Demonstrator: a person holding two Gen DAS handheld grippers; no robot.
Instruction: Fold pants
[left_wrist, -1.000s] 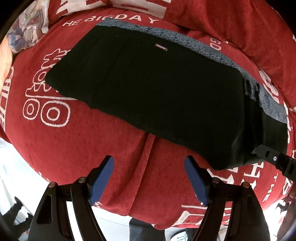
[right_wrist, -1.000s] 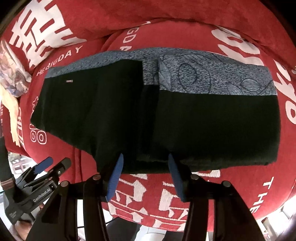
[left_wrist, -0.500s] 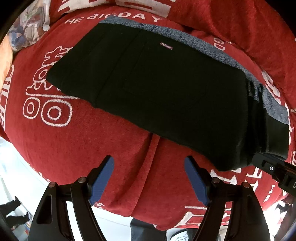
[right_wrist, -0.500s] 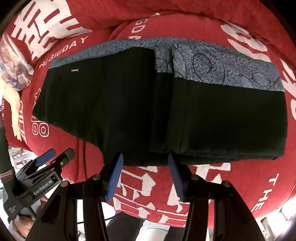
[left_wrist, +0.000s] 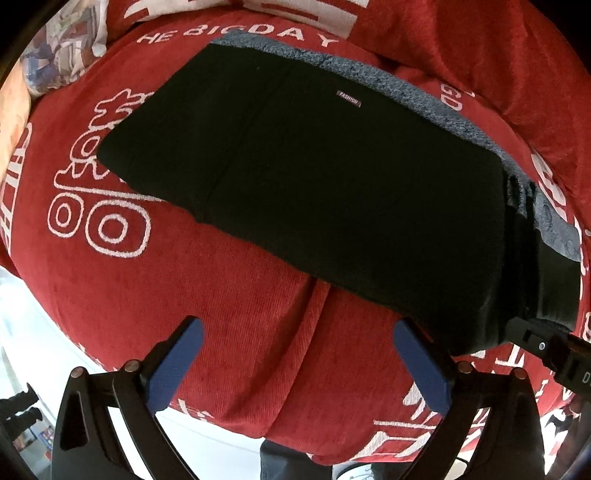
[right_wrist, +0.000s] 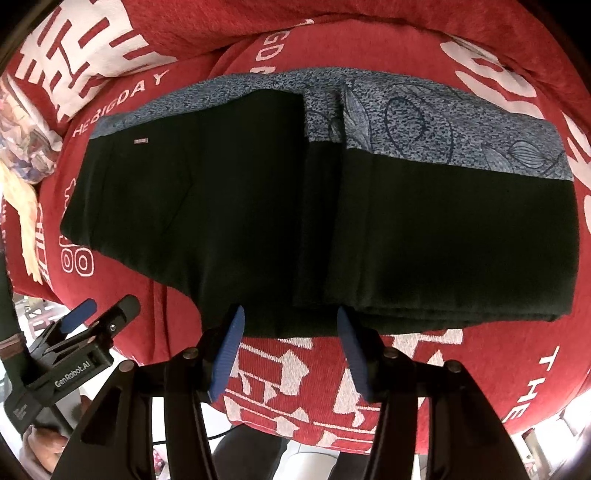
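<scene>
At the bottom of the left wrist view, the left gripper (left_wrist: 297, 363) has just been opening and its blue pads stand wide apart over red cloth with nothing between them. In the right wrist view, the right gripper (right_wrist: 288, 349) is partly open at the near edge of the black pants (right_wrist: 258, 221), not squeezing them. The pants lie folded in the middle on the red cover (right_wrist: 406, 387), over a blue patterned cloth (right_wrist: 424, 122) farther back.

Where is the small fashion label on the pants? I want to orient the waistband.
In the left wrist view, the label sits on the black pants near their far edge, beside the grey patterned strip.
</scene>
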